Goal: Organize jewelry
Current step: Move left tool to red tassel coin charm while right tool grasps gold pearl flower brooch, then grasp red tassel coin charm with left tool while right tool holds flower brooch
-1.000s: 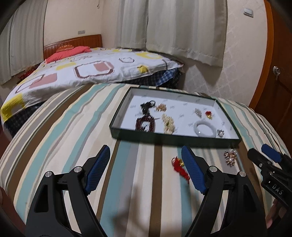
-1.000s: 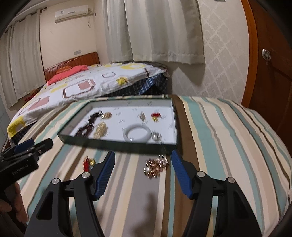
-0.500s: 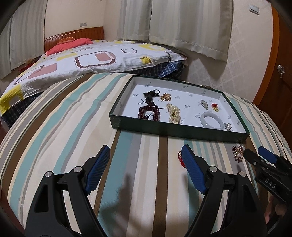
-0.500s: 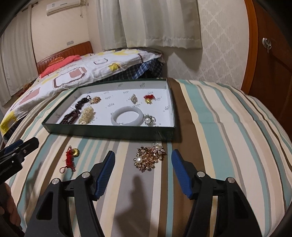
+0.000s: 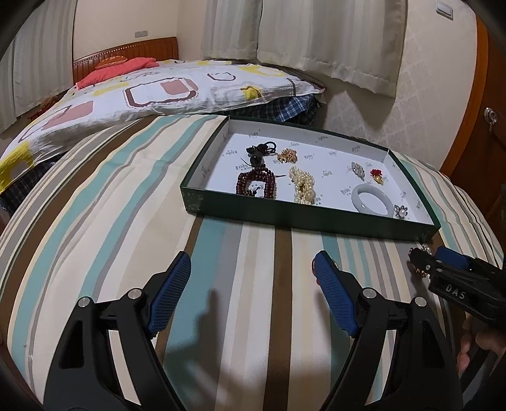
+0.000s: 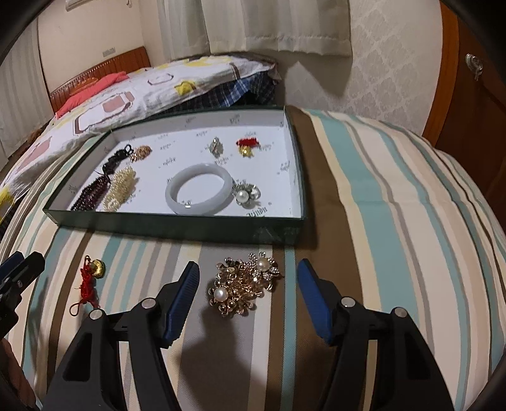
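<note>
Left gripper (image 5: 253,278): matte black plastic frame, two angled arms with triangular cut-outs, silver round screw heads at the pivots, blue ribbed pads (image 5: 335,297) on the inner faces

Right gripper (image 6: 248,289): same build, black arms, silver screws, blue textured pads; white letters "DAS" on its body, seen from the left wrist

Bare skin of a hand (image 5: 474,344) behind it

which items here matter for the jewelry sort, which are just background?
Job:
- gold pearl brooch cluster, on the striped cloth between the open right hand-held gripper fingers
- red tassel charm, also outside the box
- green box with white bangle, bead strands, small pieces
- left hand-held gripper, open

Background:
- bed
- curtains
- wooden door
</note>
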